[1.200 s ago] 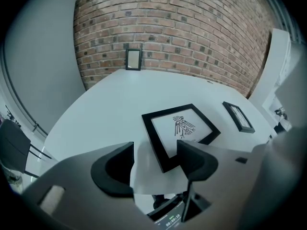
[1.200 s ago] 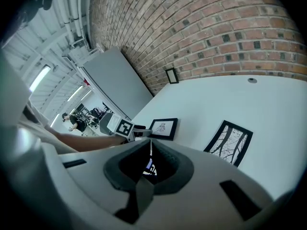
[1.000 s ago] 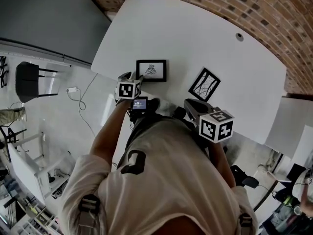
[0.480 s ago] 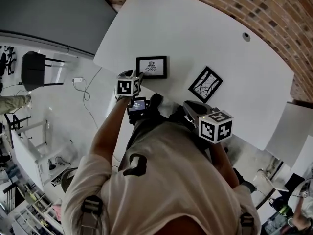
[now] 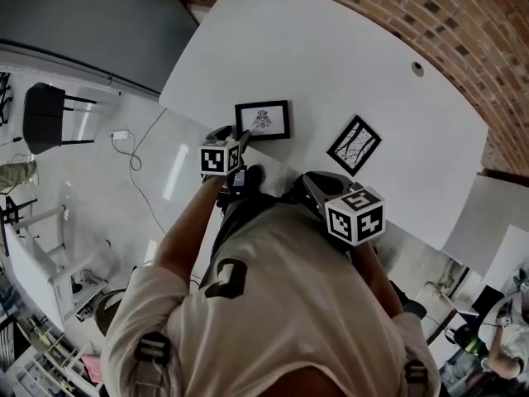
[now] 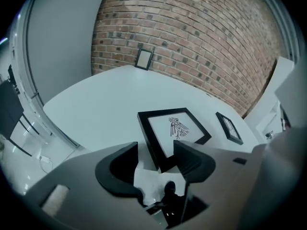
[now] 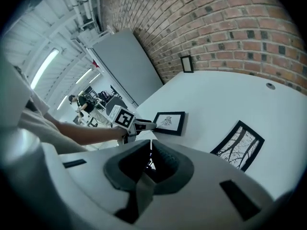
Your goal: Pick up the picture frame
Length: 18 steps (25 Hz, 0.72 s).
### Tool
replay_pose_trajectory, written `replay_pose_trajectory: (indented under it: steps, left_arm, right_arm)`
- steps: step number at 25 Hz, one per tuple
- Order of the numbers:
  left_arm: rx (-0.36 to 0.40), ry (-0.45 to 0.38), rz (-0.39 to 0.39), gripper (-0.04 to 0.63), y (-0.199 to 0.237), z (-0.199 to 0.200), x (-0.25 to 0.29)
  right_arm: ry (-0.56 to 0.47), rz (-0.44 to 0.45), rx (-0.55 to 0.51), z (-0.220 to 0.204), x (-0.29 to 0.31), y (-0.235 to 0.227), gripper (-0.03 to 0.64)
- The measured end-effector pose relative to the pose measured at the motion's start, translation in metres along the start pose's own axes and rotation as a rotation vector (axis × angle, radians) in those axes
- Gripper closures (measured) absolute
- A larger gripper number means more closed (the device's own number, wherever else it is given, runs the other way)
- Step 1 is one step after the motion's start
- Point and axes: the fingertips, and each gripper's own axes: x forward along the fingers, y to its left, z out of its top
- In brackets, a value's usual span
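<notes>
Left gripper view: my left gripper (image 6: pixel 156 151) is spread, its jaws just narrowing around the near corner of the picture frame (image 6: pixel 175 130), which lies flat on the table (image 6: pixel 96 104), unpinched. I should slide deeper along the edge before squeezing. My right gripper (image 7: pixel 146 152) is clenched, empty.

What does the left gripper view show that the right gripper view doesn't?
Only the left gripper view: the left gripper up close, jaws apart after just closing a little, a corner of the black-framed bird picture between them.
Only the right gripper view: the right gripper, jaws shut and empty, the left gripper's black-and-white marker cube, the person's arm, and a small round hole in the white table.
Both: the bird picture, the black-framed branch picture, the small frame leaning on the red brick wall, and the table.
</notes>
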Motion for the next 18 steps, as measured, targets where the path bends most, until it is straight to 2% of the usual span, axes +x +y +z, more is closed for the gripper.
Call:
replay_pose_trajectory:
  steps: [7,14,16,18]
  left_arm:
    - [0.025,-0.002,-0.002,0.362,0.003,-0.004,-0.005]
    - [0.121,-0.026,0.145,0.313,0.009,-0.007,-0.013]
    - [0.077,-0.025,0.163,0.299,0.012,-0.01,-0.016]
    - [-0.004,-0.032,0.148,0.295,0.015,-0.014,-0.018]
  right_arm:
    - [0.013,-0.023,-0.014,0.003,0.012,0.016,0.609]
    - [0.009,-0.011,-0.021,0.003,0.011,0.017,0.611]
    - [0.004,-0.007,-0.016,0.002,0.009,0.016,0.609]
    - [-0.001,-0.001,-0.012,0.003,0.008,0.015,0.611]
